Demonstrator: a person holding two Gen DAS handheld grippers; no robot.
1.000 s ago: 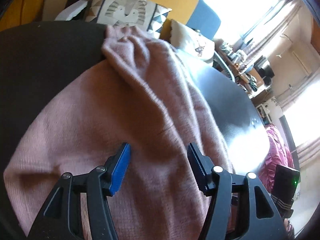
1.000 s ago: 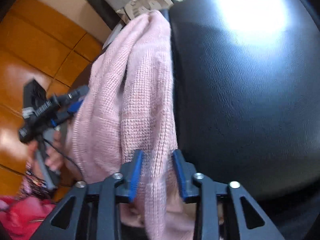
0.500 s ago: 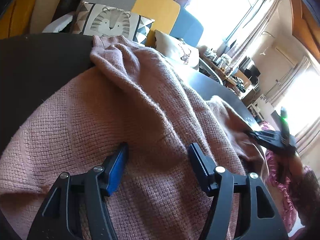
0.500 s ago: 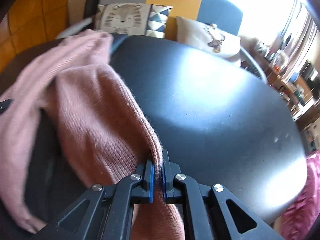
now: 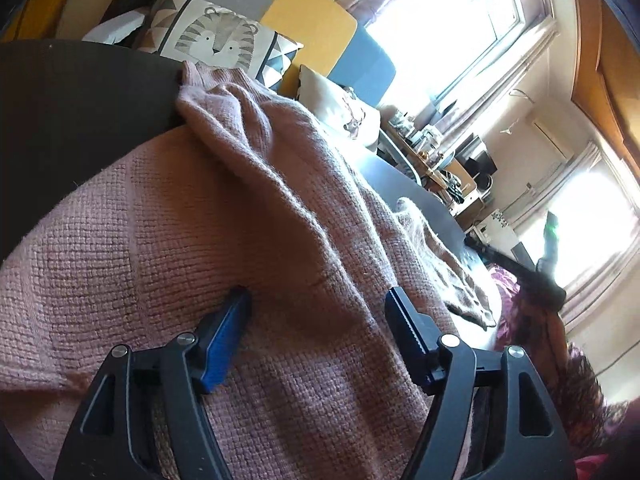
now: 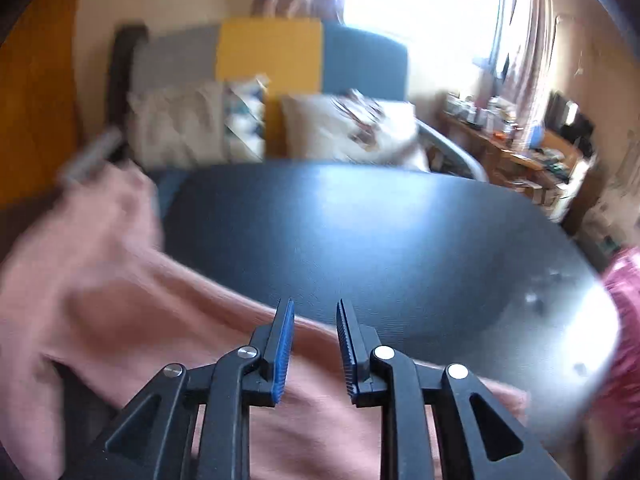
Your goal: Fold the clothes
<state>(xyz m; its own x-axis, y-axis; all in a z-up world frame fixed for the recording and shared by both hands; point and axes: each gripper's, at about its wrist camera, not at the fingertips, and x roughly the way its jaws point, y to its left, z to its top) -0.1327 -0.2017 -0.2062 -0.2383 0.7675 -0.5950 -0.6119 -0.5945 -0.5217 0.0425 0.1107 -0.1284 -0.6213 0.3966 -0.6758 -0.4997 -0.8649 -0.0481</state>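
Both tongs gape over blurred, partly cropped pink sweater [image 6: 132,300].

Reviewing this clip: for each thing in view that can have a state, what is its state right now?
Left gripper: jaws open wide, resting over the knit, holding nothing.
Right gripper: jaws open, nothing between them.
Pink sweater: spread on the table, partly folded, one sleeve lying across the body.
Black table: partly covered by the sweater.

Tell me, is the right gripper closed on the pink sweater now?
No, the right gripper has its jaws apart, with a clear gap between them, above the pink sweater.
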